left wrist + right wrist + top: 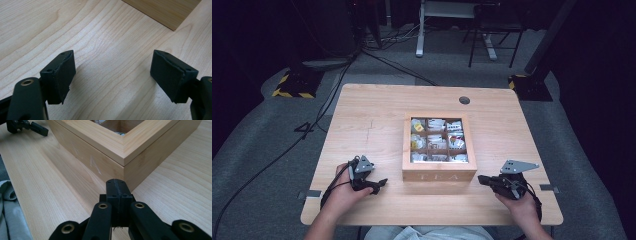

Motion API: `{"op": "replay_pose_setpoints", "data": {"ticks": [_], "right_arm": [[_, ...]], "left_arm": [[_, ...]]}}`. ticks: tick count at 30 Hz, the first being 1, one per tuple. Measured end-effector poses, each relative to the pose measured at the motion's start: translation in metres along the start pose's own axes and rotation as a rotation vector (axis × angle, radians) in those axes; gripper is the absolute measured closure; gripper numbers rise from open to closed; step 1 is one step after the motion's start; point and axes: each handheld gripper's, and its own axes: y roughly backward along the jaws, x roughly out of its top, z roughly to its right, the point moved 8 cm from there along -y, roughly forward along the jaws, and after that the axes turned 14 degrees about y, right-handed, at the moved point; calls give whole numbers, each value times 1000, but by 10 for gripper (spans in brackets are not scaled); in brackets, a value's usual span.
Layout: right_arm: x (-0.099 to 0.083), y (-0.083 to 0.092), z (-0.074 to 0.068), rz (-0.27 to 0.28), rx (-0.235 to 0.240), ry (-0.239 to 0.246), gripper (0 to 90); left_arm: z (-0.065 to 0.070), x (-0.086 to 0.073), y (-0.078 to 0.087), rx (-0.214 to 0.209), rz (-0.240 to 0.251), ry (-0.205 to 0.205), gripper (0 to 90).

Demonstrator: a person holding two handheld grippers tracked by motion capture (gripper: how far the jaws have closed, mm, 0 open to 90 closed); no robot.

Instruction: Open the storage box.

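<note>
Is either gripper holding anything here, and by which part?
Nothing is held. The left gripper is open over bare table; the right gripper is shut empty near the tea box.

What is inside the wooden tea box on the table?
The wooden tea box holds nine compartments of mostly white packets, some with yellow. Anything beneath the top packets is covered.

1 tea box with 9 compartments, 2 grippers, 1 table.
</note>
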Motion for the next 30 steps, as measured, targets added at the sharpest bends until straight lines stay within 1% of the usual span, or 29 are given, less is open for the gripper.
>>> {"op": "replay_pose_setpoints", "data": {"ticks": [2, 4, 8, 13, 15, 19, 20, 21, 22, 30], "right_arm": [[0, -1, 1, 4, 6, -16, 900], [0, -2, 3, 7, 3, -18, 900], [2, -3, 5, 27, -6, -44, 900], [4, -5, 6, 36, -16, -39, 900], [5, -6, 8, 46, -23, -45, 900], [5, -8, 8, 44, -11, -47, 900], [5, -8, 9, 51, -5, -57, 900], [5, -8, 9, 51, -5, -57, 900], [5, -8, 10, 54, -15, -60, 900], [5, -8, 10, 57, -9, -67, 900]], "left_arm": [[0, 0, 0, 0, 0, 0, 210], [0, 0, 0, 0, 0, 0, 210], [0, 0, 0, 0, 0, 0, 210], [0, 0, 0, 1, 0, 0, 209], [0, 0, 0, 1, 1, -1, 210], [0, 0, 0, 1, 1, 0, 210], [0, 0, 0, 1, 1, -1, 210], [0, 0, 0, 1, 1, -1, 210], [0, 0, 0, 1, 1, -2, 210], [0, 1, 0, 2, 2, 0, 210]]}}
